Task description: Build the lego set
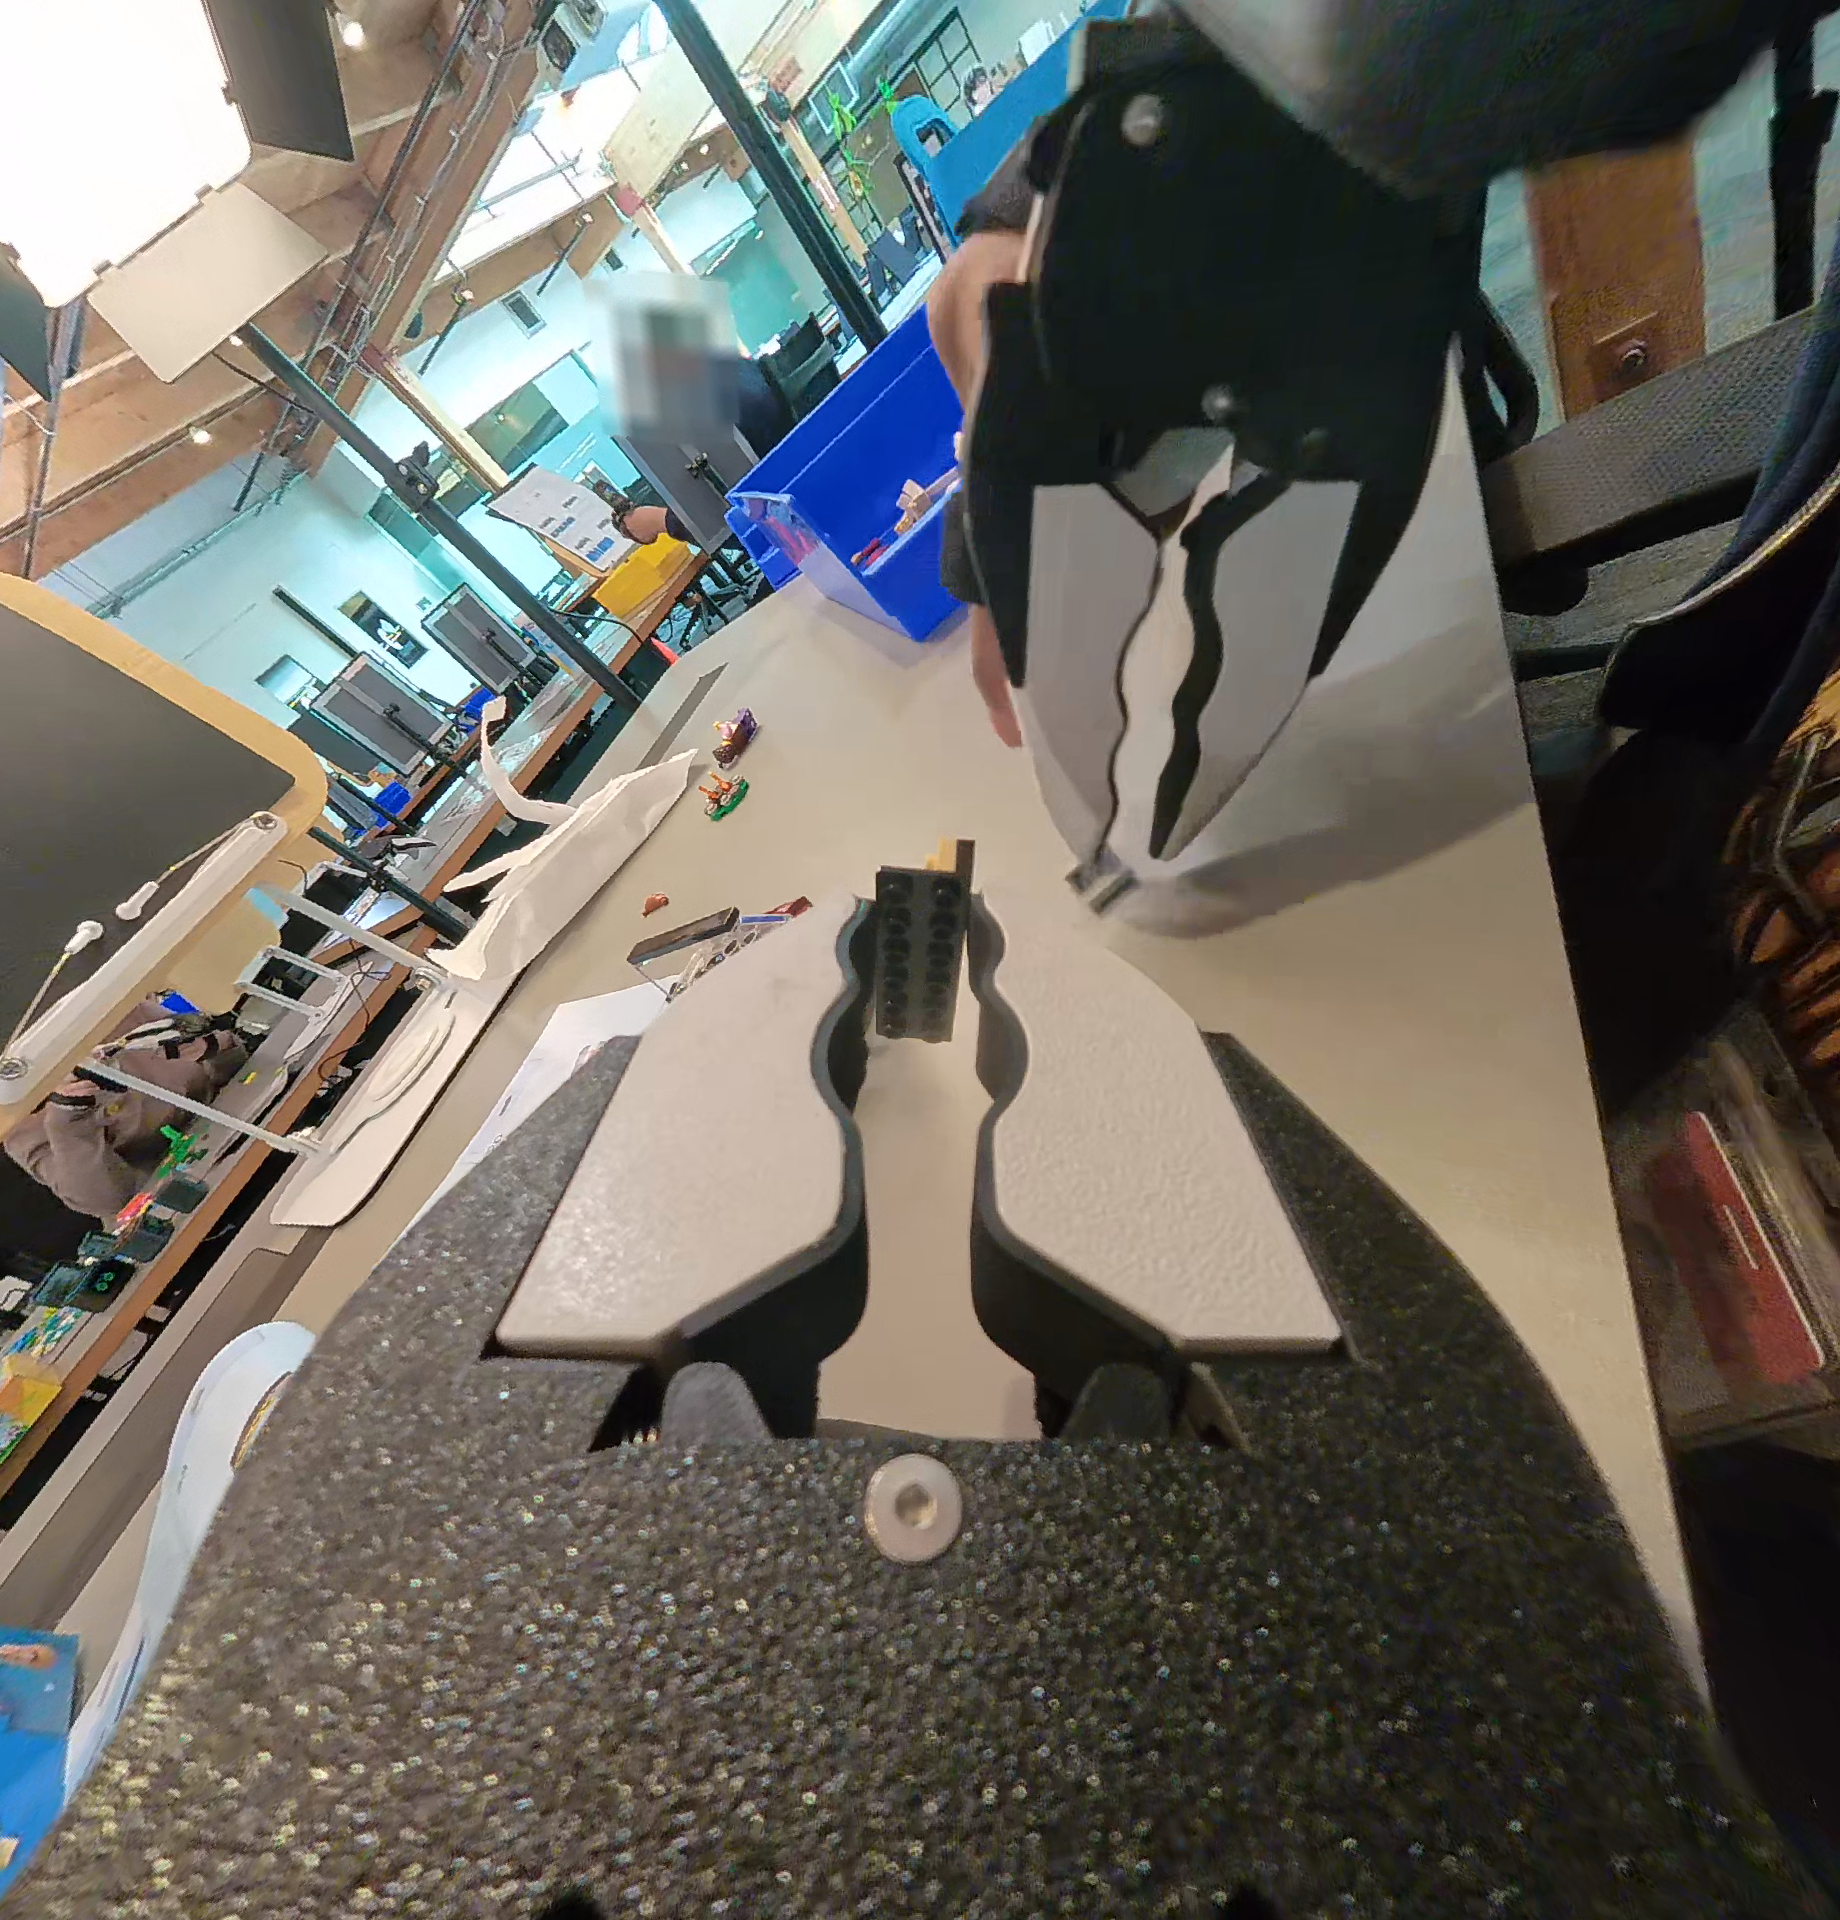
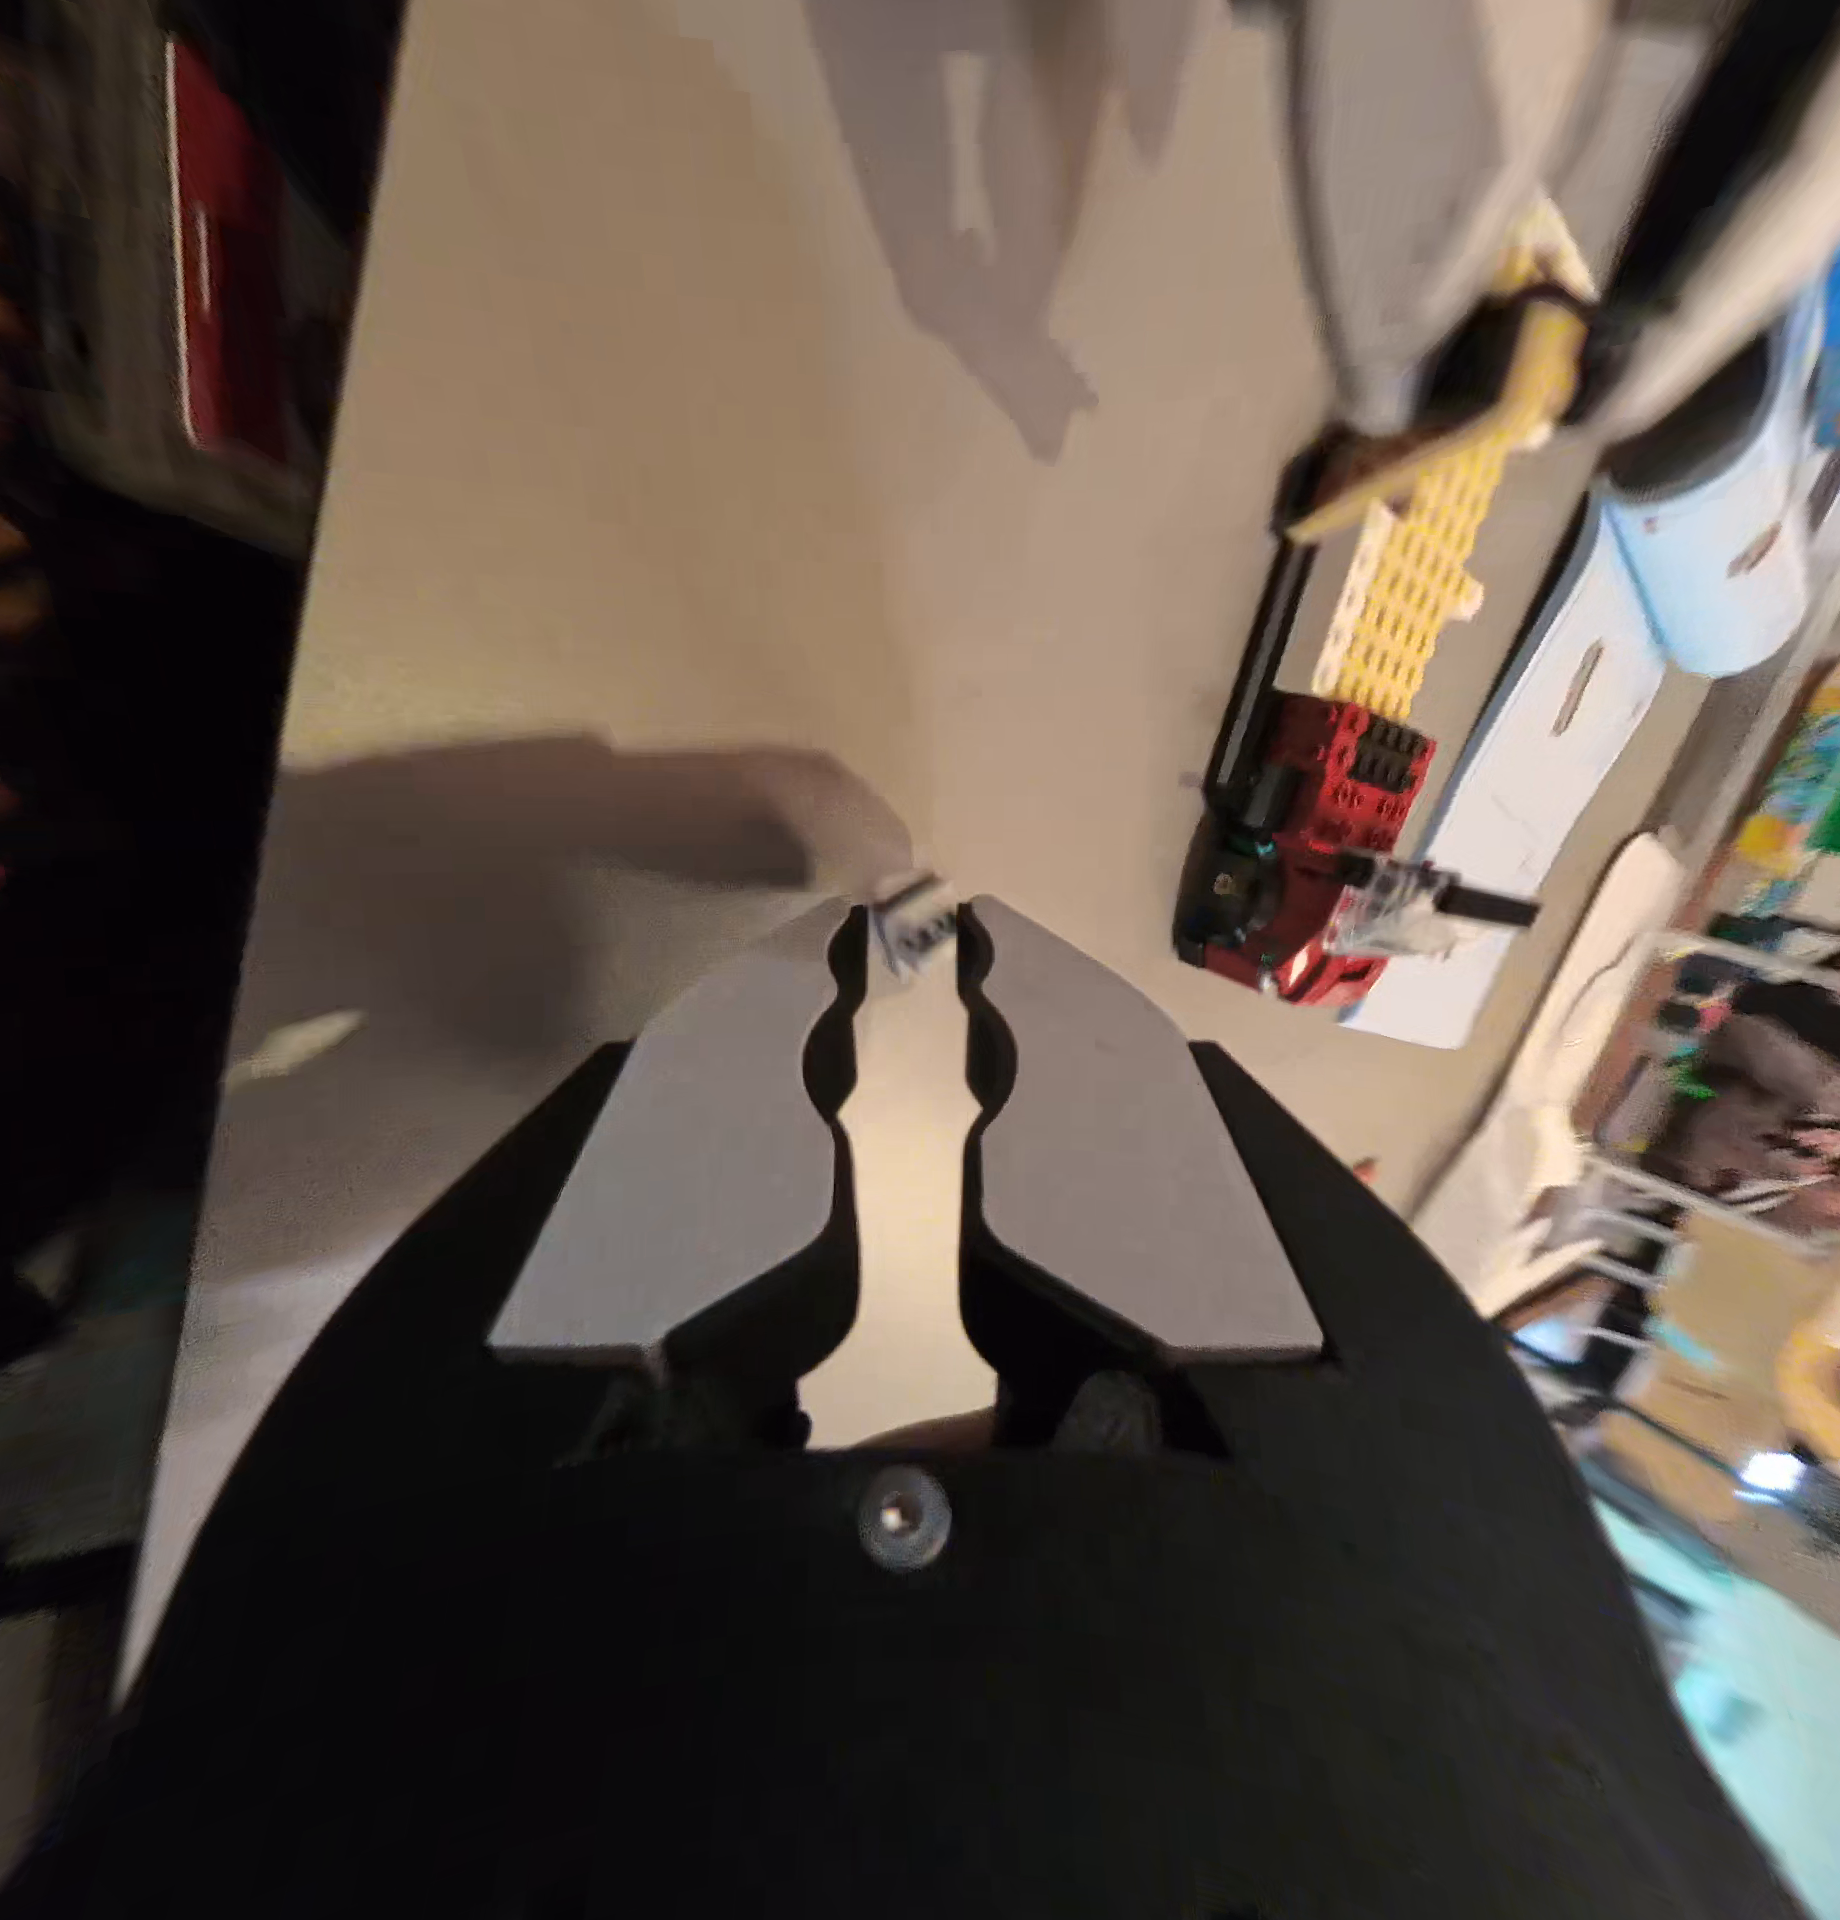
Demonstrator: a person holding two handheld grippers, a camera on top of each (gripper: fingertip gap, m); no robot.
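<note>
Your left gripper [image 1: 921, 935] is clamped on a black studded brick plate [image 1: 918, 961], both pads pressing its sides, with a tan piece [image 1: 947, 852] showing behind its top end. In the right wrist view the same plate belongs to a long build: a yellow studded plate [image 2: 1415, 582] running to a red and black block [image 2: 1331, 831] with a clear piece [image 2: 1394, 914], lying near the far edge of the worktop [image 1: 1311, 1091] beside a white sheet [image 2: 1518, 810].

Your right gripper [image 2: 911, 925] grasps a small white brick [image 2: 911, 930] at the very fingertips. It sits skewed and blurred, so you cannot tell how firmly the pads bear on it. It hangs close to the near edge of the worktop, where dark clothing [image 1: 1778, 831] stands against it.

Between the two grippers the worktop is bare. Past the left gripper lie a crumpled white paper bag [image 1: 573, 862], two small figures [image 1: 729, 769], a brown bit [image 1: 658, 902] and, toward the far corner, a blue bin [image 1: 843, 488].

Motion blur smears most of the right wrist view, and the left gripper's fingers hide the lower part of the black plate.
</note>
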